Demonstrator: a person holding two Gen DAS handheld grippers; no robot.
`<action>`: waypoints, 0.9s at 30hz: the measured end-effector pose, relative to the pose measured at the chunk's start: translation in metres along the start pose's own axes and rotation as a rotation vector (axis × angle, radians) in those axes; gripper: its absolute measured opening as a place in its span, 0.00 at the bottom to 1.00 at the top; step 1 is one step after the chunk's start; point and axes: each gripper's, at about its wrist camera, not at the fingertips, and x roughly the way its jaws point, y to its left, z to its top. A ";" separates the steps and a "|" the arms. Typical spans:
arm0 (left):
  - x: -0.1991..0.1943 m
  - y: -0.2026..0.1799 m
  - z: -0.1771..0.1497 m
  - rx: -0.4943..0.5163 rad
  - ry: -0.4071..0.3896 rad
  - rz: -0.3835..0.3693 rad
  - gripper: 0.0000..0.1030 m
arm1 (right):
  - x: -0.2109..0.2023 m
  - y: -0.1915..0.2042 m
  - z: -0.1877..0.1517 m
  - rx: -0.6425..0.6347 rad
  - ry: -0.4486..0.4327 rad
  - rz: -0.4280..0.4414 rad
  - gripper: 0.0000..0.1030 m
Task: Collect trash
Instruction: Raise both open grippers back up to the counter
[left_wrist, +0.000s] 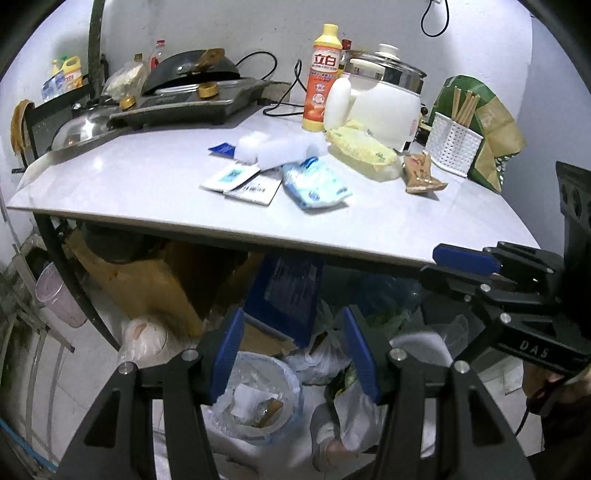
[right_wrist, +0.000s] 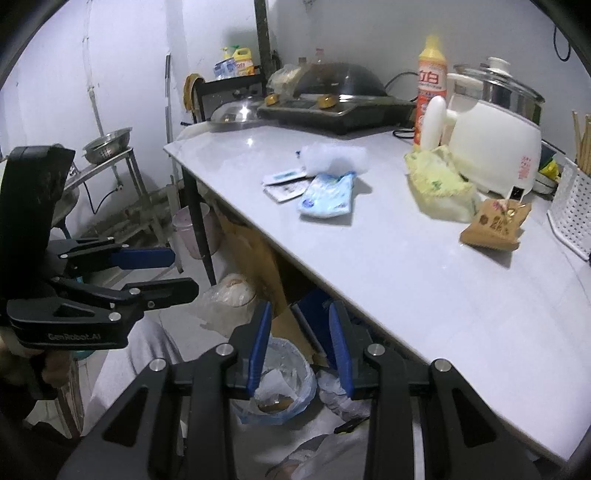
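Both claws are empty right now, nothing between the blue pads on either one. The left claw (left_wrist: 291, 350) has its jaws standing pretty wide apart and tilts downward. The right claw (right_wrist: 299, 347) is angled down the same way, with a narrower gap. They sit side by side and apart, left one a bit further left. Part of a hand (right_wrist: 22, 365) shows wrapped around the left claw's handle, and another hand (left_wrist: 554, 387) grips the right one's.
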 end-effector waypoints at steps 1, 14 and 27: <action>0.000 -0.001 0.002 0.002 -0.002 -0.002 0.54 | -0.001 -0.003 0.003 0.003 -0.003 -0.003 0.29; 0.018 -0.019 0.043 0.046 -0.014 -0.005 0.54 | -0.008 -0.065 0.028 0.065 -0.046 -0.069 0.29; 0.060 -0.033 0.084 0.052 -0.010 -0.005 0.64 | -0.002 -0.110 0.048 0.105 -0.080 -0.089 0.35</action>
